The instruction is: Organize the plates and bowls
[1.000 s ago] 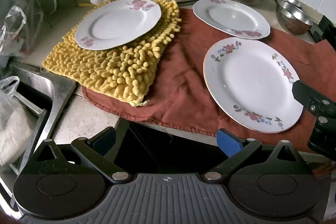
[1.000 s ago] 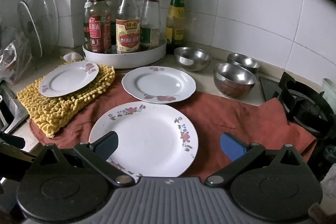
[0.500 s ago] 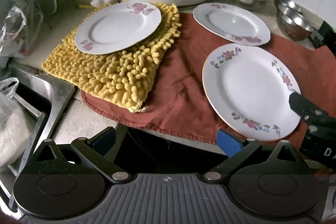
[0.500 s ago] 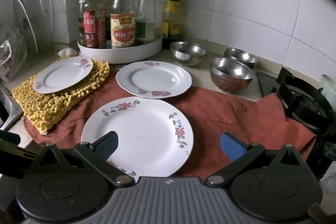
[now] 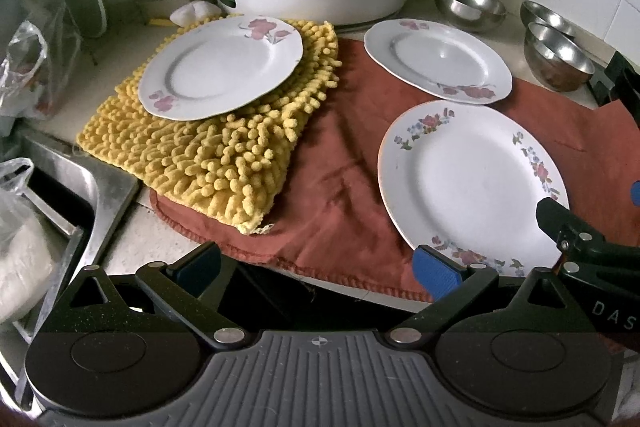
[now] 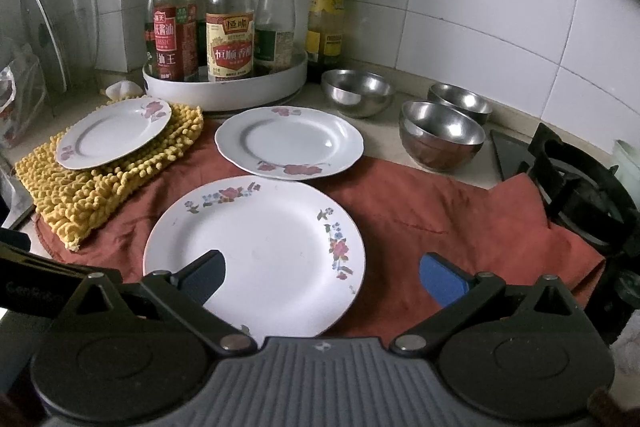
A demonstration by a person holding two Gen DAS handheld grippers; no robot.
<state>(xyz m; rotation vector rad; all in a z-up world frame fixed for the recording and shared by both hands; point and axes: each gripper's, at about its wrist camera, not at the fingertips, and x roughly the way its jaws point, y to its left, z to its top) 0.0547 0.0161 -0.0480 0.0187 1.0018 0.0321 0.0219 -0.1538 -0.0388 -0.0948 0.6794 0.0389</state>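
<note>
Tiled desk, red cloth [image 6: 420, 211]: both grippers' jaws apart, empty; right gripper [image 6: 322, 277] should slide under the near plate [image 6: 260, 247] rim, then clamp gently

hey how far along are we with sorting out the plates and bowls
Barely started. Nothing looks done: three plates lie apart, one on the yellow mat, one at the back of the red cloth, and the large plate in front. In hand: nothing; the right tool, open, hovers over the large plate, and the left tool is open too. Left: stacking plates and gathering the three steel bowls.
</note>
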